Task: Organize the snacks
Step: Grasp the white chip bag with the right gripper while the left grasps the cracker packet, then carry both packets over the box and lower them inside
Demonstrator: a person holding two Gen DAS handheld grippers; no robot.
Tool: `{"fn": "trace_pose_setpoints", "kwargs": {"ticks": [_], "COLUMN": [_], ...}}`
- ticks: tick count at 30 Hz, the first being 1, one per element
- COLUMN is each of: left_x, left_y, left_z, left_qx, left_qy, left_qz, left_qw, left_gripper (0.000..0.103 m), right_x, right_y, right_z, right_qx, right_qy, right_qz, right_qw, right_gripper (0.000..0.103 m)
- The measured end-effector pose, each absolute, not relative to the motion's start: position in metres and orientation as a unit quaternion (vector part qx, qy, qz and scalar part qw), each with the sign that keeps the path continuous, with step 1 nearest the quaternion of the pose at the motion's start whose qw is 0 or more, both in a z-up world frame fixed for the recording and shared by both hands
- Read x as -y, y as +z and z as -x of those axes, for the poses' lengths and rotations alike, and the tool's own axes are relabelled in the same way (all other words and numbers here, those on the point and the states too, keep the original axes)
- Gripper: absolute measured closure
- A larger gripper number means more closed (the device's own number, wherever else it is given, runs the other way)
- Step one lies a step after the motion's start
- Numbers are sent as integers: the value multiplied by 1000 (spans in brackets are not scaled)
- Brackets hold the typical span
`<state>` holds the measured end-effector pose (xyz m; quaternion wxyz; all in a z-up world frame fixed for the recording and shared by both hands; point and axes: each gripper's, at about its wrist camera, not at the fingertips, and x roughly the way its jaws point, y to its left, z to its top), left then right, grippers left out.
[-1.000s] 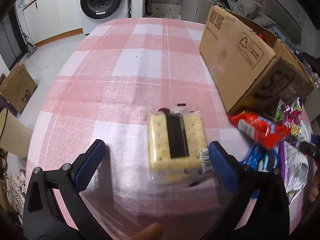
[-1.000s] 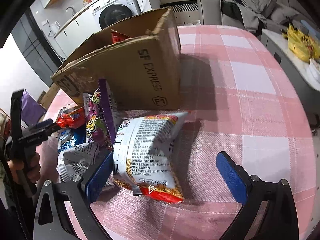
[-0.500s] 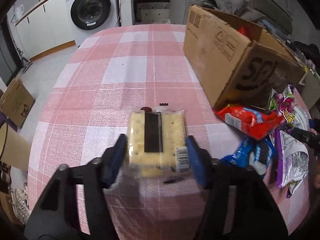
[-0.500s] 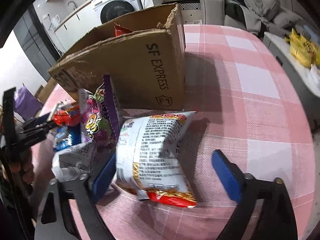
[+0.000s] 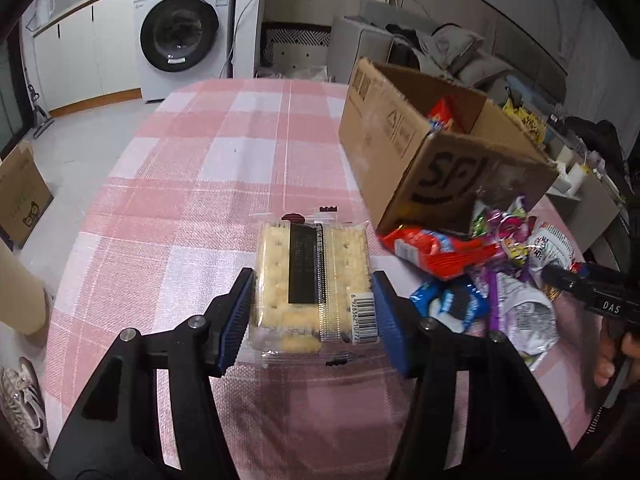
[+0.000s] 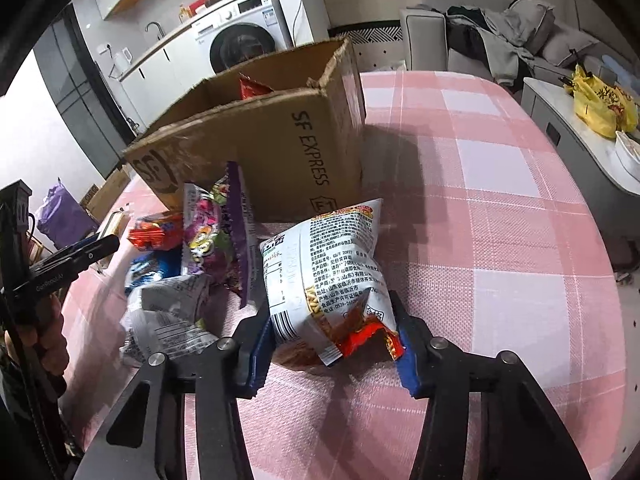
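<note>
The left gripper (image 5: pixel 310 316) has just closed its jaws on the clear cracker pack (image 5: pixel 312 280), which seems lifted just off the pink checked tablecloth (image 5: pixel 192 184). At its 1 o'clock stands the open cardboard box (image 5: pixel 404 148). The right gripper (image 6: pixel 332 348) has just squeezed shut on the white snack bag (image 6: pixel 324 276), with the loose snack pile (image 6: pixel 192 264) at its 10 o'clock
</note>
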<state>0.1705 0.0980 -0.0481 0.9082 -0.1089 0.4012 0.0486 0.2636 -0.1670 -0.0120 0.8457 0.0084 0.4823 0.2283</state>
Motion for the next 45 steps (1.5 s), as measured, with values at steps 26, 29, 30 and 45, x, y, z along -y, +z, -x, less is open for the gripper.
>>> {"fn": "trace_pose_setpoints", "kwargs": {"ticks": [26,29,30,45], "left_x": [-24,-16,-15,-12], "left_y": [65,72,74,75], "left_z": [-170,-176,-178,-218], "left_qx": [-290,-285,-283,-280], "left_qy": [-3,-3,-1,-6], "left_qz": [67,60,60,60], "left_qw": [955,957,957,958], "left_gripper": [48,48,48,48], "right_x": [171,168,167,151], "right_y": [82,84,85,92], "right_z": [-248,-253,-254,-287], "right_qx": [-369,-366,-364,-348], "right_qy": [255,258,258,261], "right_qz": [-48,-51,-51,-63], "right_qw": [892,893,893,898], "right_gripper": [52,52,52,52]}}
